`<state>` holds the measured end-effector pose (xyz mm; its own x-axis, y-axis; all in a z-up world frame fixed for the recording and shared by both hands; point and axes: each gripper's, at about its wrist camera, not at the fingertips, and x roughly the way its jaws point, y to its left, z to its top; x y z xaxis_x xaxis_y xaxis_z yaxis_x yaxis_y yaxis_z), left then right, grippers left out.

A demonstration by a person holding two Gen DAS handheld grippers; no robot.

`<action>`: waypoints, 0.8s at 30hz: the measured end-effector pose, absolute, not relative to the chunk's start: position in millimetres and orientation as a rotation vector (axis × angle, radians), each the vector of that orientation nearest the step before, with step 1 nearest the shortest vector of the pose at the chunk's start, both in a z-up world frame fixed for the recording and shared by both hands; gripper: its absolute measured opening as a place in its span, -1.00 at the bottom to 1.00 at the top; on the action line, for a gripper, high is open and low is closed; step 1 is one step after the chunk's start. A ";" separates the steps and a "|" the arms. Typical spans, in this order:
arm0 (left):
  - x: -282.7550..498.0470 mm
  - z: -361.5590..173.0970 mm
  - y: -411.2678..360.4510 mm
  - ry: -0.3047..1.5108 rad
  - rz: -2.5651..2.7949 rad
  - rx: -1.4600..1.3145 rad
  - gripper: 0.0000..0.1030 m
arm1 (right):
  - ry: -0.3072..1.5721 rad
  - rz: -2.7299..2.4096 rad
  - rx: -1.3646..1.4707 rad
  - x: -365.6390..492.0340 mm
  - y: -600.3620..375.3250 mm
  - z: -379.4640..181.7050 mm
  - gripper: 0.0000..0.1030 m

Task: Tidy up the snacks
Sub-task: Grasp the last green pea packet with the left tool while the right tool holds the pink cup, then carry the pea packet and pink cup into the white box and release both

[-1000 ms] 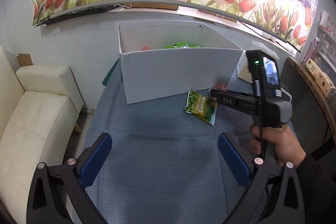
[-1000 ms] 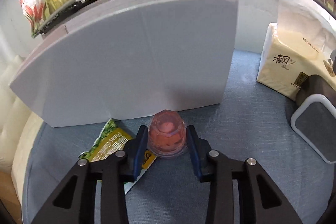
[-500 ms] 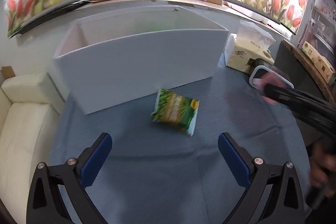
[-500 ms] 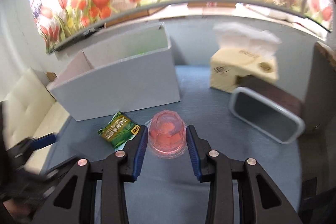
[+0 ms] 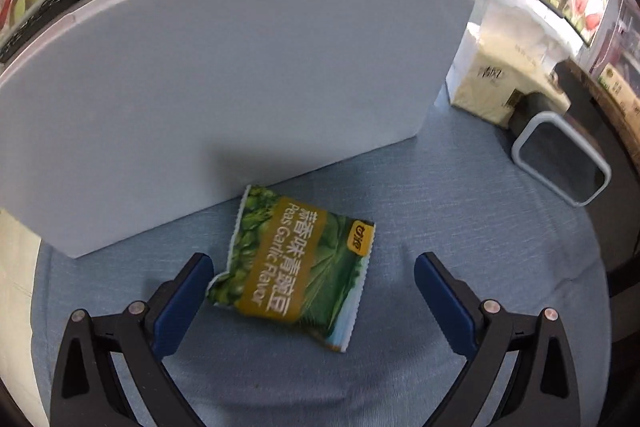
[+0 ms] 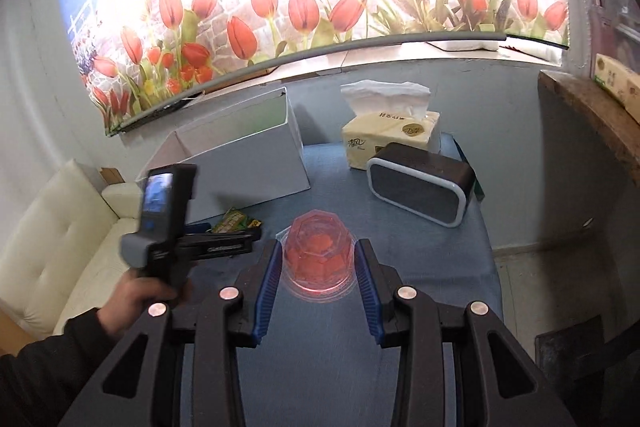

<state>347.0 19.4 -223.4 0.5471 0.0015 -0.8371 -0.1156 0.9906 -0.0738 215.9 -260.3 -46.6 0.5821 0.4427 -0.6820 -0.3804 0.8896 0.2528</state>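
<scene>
Both hands have changed place since the earlier frames. From the left wrist view the white box (image 5: 224, 99) now fills much more of the picture than a second ago, and the green pea packet (image 5: 294, 267) has come from far ahead to just between the blue pads. From the right wrist view the box, which was close and large before, is now far and small, so this hand has gone up and back with its load.

The right gripper (image 6: 318, 267) is pressed on the pink jelly cup (image 6: 318, 255); the two pads touch its sides and the cup is held upside down, wide rim toward the camera, above the blue tablecloth (image 6: 420, 259). I think it is held high like this so that it can pass over the wall of the box, where the snacks are collected.

The left gripper (image 5: 314, 287) is spread wide and pinches nothing. The packet lies flat on the cloth, just in front of the box wall. Its lower left corner is just beside the left pad (image 5: 180, 303), while the right pad is well apart from it. So the packet is not centred between the fingers; it sits more to the left side. Probably the gripper must shift a little before it closes.

A tissue pack (image 6: 390, 137) and a dark speaker (image 6: 420, 187) stand at the right of the box, away from both snacks.
</scene>
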 end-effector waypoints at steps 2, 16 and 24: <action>350.0 -228.0 14.0 0.989 0.083 -0.088 0.95 | 0.807 0.478 0.070 207.3 -262.7 -43.1 -0.21; 353.0 -216.1 8.7 0.968 0.067 -0.061 0.00 | 0.814 0.503 0.074 181.4 -256.9 -43.6 -0.21; 339.4 -204.6 15.3 0.944 0.037 -0.078 -0.22 | 0.820 0.495 0.073 176.0 -255.1 -43.4 -0.21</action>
